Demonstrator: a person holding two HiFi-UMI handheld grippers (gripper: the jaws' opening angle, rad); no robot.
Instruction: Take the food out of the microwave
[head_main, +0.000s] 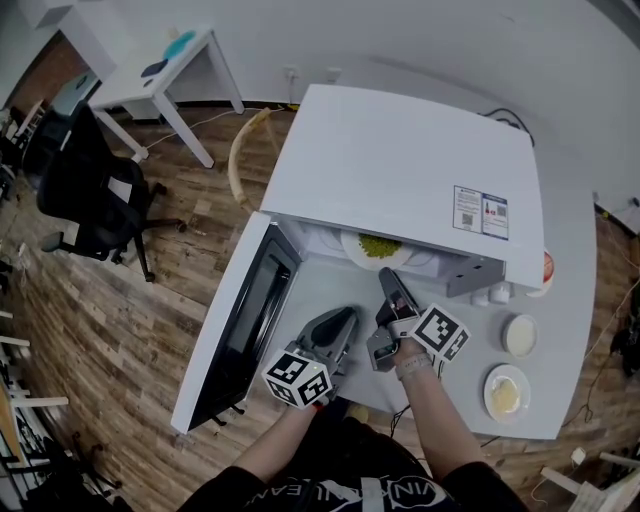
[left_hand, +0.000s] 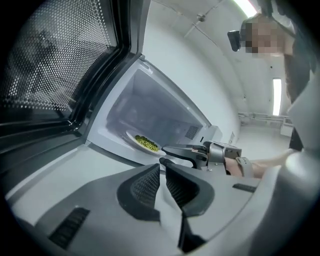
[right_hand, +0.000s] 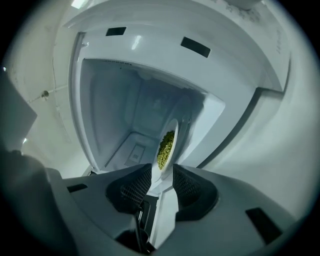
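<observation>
The white microwave (head_main: 400, 170) stands on a grey table with its door (head_main: 240, 330) swung open to the left. Inside lies a white plate of green peas (head_main: 378, 248) (left_hand: 145, 144). My right gripper (head_main: 385, 275) (left_hand: 162, 154) reaches into the opening, rolled so the plate (right_hand: 166, 145) looks edge-on in the right gripper view. The plate's near rim sits between its jaws, which stand a little apart around it. My left gripper (head_main: 350, 315) (left_hand: 162, 170) hovers over the table just left of the right one, shut and empty.
Two small round dishes (head_main: 519, 335) (head_main: 506, 391) sit on the table (head_main: 560, 300) right of the microwave. A black office chair (head_main: 90, 190) and a white desk (head_main: 150, 70) stand on the wooden floor at the left.
</observation>
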